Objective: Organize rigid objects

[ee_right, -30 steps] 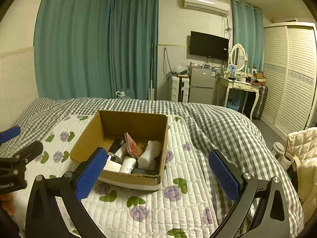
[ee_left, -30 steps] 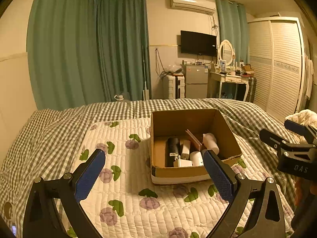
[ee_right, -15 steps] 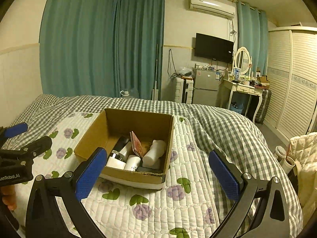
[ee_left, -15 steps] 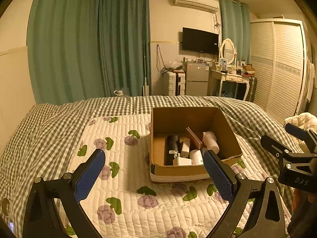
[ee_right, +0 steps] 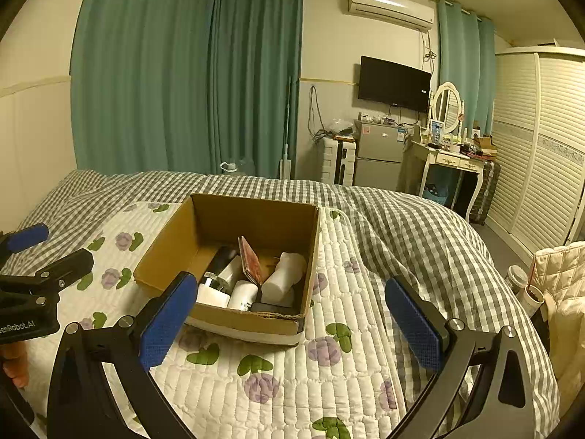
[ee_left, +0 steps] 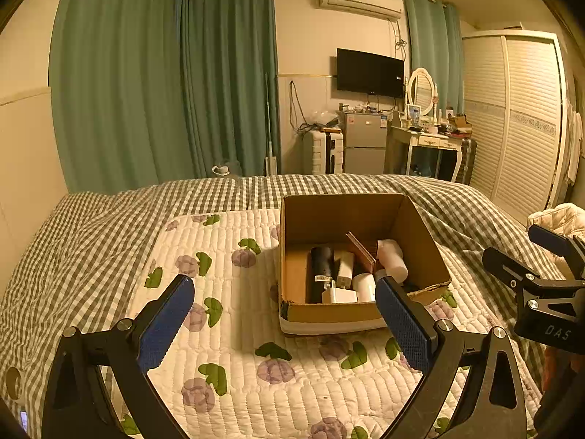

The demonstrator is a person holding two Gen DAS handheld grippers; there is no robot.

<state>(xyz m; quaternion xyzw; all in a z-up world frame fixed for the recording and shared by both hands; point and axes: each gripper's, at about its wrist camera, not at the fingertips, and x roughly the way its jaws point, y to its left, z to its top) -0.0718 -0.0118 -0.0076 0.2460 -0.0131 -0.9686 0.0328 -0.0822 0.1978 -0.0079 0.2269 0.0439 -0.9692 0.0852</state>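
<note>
An open cardboard box (ee_left: 420, 234) (ee_right: 164, 256) sits on a floral quilt (ee_left: 234, 292) on the bed. Inside lie a black cylinder (ee_left: 321, 267), white bottles (ee_left: 393, 259) (ee_right: 283, 278), a white charger (ee_left: 338, 295), a small white jar (ee_right: 243, 294) and a reddish booklet (ee_right: 250, 265) standing on edge. My left gripper (ee_left: 285, 316) is open and empty, held above the quilt in front of the box. My right gripper (ee_right: 289, 323) is open and empty, in front of the box's right corner. Each gripper shows at the edge of the other's view.
A grey checked blanket (ee_right: 402, 226) covers the bed around the quilt. Beyond the bed stand green curtains (ee_left: 164, 84), a suitcase (ee_left: 323, 152), a small fridge (ee_left: 363, 144), a dressing table (ee_left: 427, 139) and a white wardrobe (ee_left: 523, 117). A cream quilted cloth (ee_right: 559, 285) lies at the right.
Both grippers have risen and pulled back slightly, so the box sits a little lower and farther in both views. Both stay open and empty.
</note>
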